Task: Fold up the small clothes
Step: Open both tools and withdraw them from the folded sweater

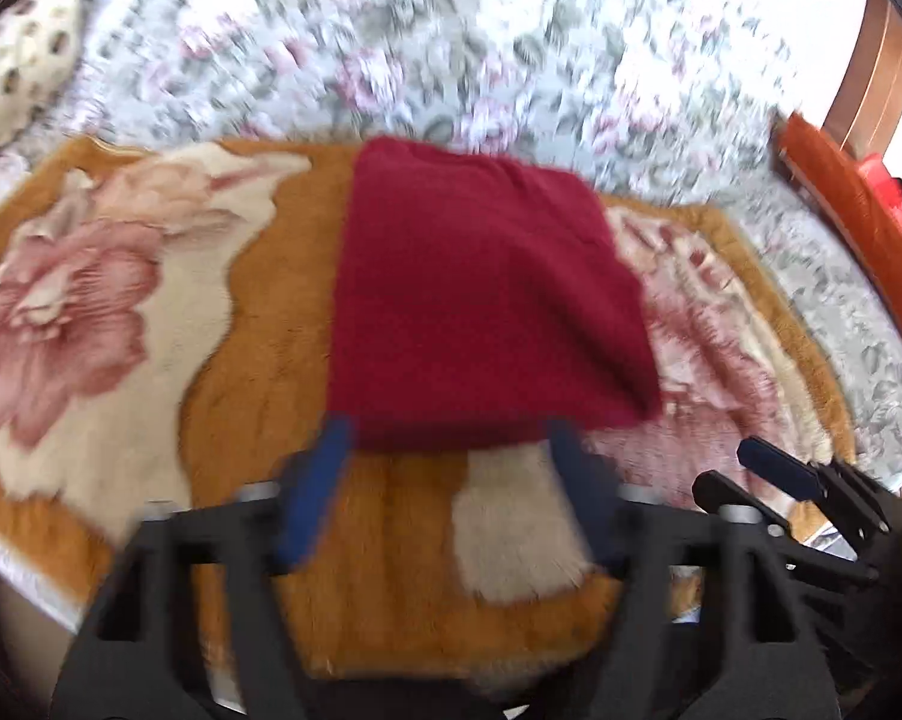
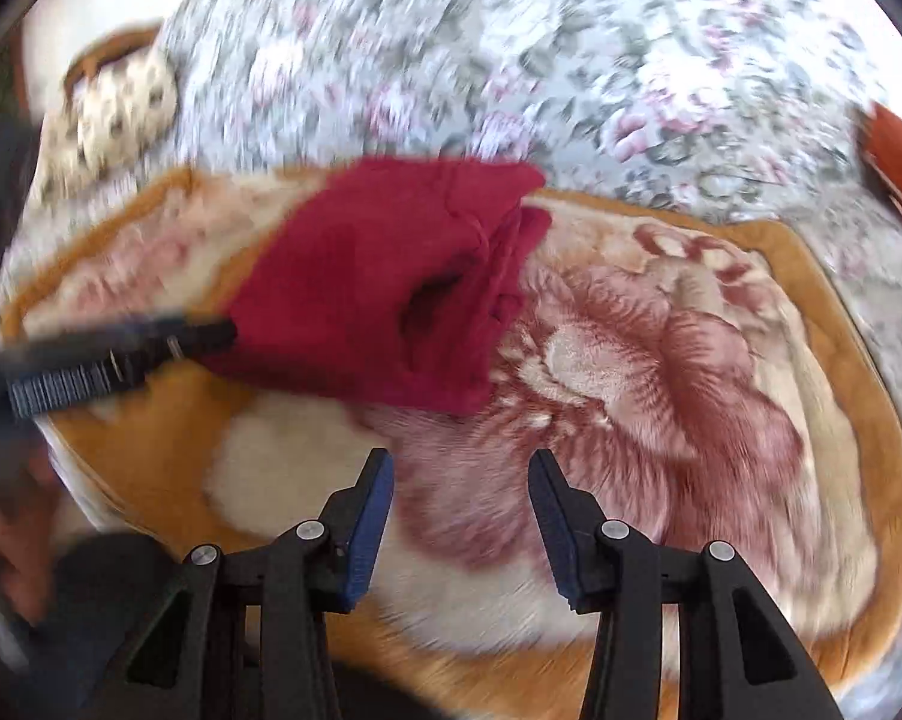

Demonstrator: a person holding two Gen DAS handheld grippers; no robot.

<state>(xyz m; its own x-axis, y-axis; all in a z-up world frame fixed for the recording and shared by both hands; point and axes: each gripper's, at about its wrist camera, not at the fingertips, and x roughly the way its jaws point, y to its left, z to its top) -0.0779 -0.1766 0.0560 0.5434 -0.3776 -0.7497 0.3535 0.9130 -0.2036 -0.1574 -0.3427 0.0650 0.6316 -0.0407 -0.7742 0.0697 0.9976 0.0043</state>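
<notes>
Black left gripper with blue finger pads (image 1: 448, 438), jaws spread wide, black right gripper with blue pads (image 2: 460, 468) likewise parted, empty, just right of the left gripper

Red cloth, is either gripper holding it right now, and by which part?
Neither. The red cloth lies folded on the blanket. The left gripper is open at its near edge; the right gripper is open, apart from it.

The folded garment (image 1: 481, 300) lay on a blanket (image 1: 253, 372) spread over the bedcover (image 1: 451, 48). A pillow (image 1: 19, 60) sat far left behind it. The left gripper (image 1: 451, 438) stood just before the garment's near edge, the right gripper (image 2: 460, 468) beside it, right
</notes>
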